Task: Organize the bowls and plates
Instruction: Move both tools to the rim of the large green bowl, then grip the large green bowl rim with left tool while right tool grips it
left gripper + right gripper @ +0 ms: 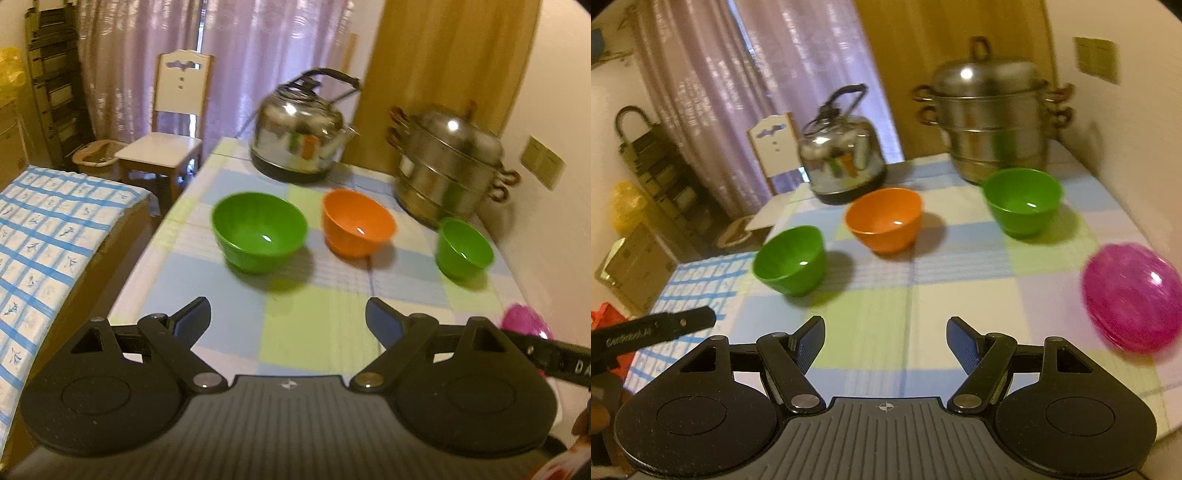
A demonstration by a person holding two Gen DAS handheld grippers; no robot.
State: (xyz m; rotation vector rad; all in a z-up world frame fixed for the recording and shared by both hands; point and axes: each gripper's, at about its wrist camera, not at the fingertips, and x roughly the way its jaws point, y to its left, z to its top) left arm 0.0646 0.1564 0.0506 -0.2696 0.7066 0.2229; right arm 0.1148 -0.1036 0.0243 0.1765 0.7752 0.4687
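Three bowls stand in a row on the checked tablecloth [314, 332]: a large green bowl [258, 230] at left, an orange bowl [356, 221] in the middle, a smaller green bowl [463, 245] at right. A stack of pink plates [526, 319] lies at the right edge. My left gripper [288, 314] is open and empty, above the near table edge. In the right wrist view the left green bowl [790, 258], orange bowl [884, 218], right green bowl [1021, 199] and pink plates [1132, 295] show. My right gripper [885, 338] is open and empty, short of them.
A steel kettle [301, 140] and a stacked steel steamer pot [448, 166] stand at the back of the table. A white chair [170, 122] and a bed with a blue checked cover [48, 240] lie to the left. A wall runs along the right.
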